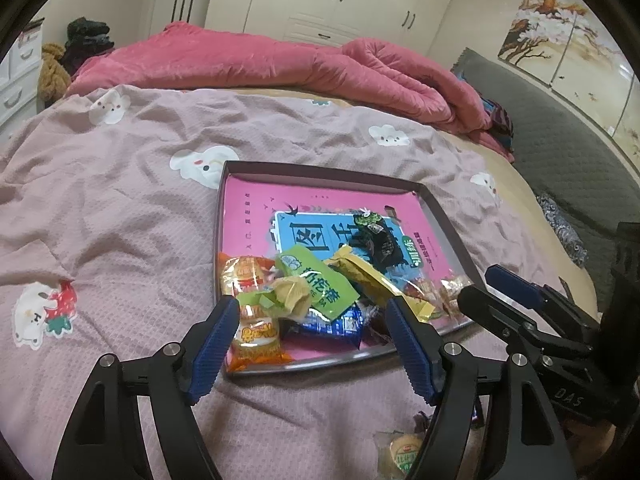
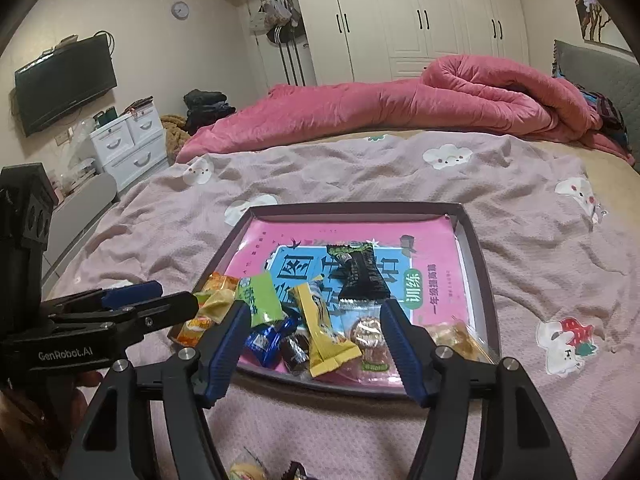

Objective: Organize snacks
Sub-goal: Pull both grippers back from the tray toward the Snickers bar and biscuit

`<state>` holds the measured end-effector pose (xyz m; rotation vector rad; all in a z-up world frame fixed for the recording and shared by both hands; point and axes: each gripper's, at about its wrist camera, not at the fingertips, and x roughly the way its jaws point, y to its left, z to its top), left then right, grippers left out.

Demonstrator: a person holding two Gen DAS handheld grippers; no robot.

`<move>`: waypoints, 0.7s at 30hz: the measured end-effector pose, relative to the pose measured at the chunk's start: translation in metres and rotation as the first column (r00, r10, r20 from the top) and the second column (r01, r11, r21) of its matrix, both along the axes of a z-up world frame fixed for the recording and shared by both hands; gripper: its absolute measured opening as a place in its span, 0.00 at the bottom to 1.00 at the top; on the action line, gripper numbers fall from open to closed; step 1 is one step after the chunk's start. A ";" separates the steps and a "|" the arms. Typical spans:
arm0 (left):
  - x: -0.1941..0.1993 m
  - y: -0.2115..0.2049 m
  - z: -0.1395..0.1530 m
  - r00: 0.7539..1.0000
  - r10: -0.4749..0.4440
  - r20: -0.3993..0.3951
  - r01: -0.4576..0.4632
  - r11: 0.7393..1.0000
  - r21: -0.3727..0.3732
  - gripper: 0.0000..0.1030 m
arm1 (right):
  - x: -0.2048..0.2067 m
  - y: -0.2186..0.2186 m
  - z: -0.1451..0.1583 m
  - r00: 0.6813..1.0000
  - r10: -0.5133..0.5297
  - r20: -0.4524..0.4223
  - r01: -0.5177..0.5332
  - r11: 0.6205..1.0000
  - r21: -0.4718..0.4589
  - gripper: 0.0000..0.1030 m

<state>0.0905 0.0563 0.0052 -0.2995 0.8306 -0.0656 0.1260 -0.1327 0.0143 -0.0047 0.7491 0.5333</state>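
both grippers are hovering over the near edge of the tray [image 1: 444,216], which is lying on the bed [image 1: 120,200]. the left gripper [image 1: 316,344] is standing well open and holding nothing; the right gripper [image 2: 316,348] is the same, wide and empty. the snacks [image 2: 324,332] are lying in a loose heap in the tray, just beyond and between the fingers [image 2: 228,348]. they are looking light and crinkly, probably slippery and easy to crush, so i would be pinching one packet at its flat sealed end. one more snack [image 1: 400,454] is lying on the bed below the left fingers.
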 end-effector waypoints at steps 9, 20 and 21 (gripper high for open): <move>-0.011 -0.014 0.004 0.999 -0.041 -0.011 0.041 0.999 0.029 0.75 | -0.017 -0.015 0.002 1.000 0.015 0.002 -0.015 0.999 -0.029 0.67; -0.024 -0.037 0.001 0.993 -0.108 -0.049 0.111 0.993 0.043 0.75 | -0.033 -0.031 0.001 0.999 0.044 -0.021 -0.045 0.997 -0.056 0.70; -0.024 -0.038 0.000 0.992 -0.112 -0.051 0.114 0.992 0.045 0.75 | -0.034 -0.031 0.000 0.999 0.045 -0.021 -0.047 0.997 -0.059 0.70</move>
